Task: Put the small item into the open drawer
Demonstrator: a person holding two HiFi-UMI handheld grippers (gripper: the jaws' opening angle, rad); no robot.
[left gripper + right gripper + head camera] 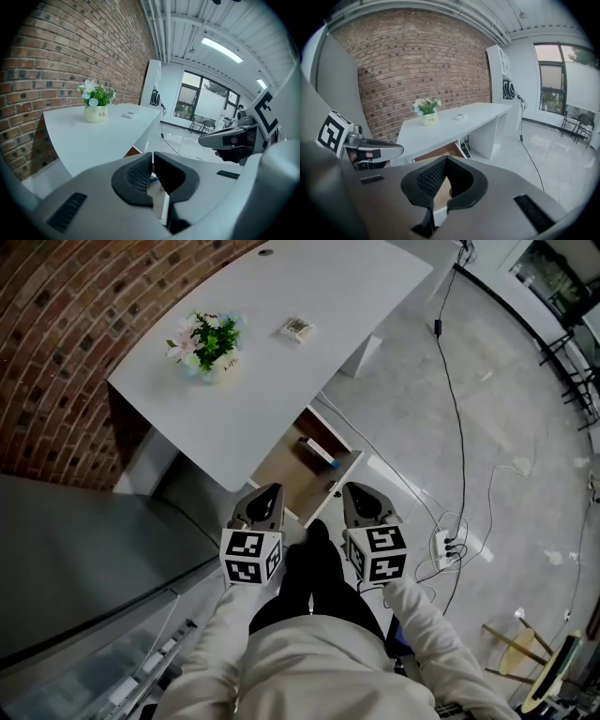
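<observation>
A small white item point(295, 329) point(129, 115) point(460, 116) lies on the white desk point(281, 381) to the right of a flower pot point(206, 343). Under the desk's near edge the wooden drawer point(286, 474) point(440, 151) stands open, with a blue and white object point(317, 451) inside it. My left gripper point(274, 488) point(153, 154) and right gripper point(352, 487) point(444, 158) hang side by side in front of the drawer, close to the person's body. Both are shut with nothing between the jaws, and both are well short of the small item.
A brick wall point(66, 324) runs behind the desk. Black cables point(455, 399) and a white power strip point(442, 545) lie on the glossy floor to the right. A grey panel point(84, 549) stands at the left, and wooden furniture point(525, 643) at the lower right.
</observation>
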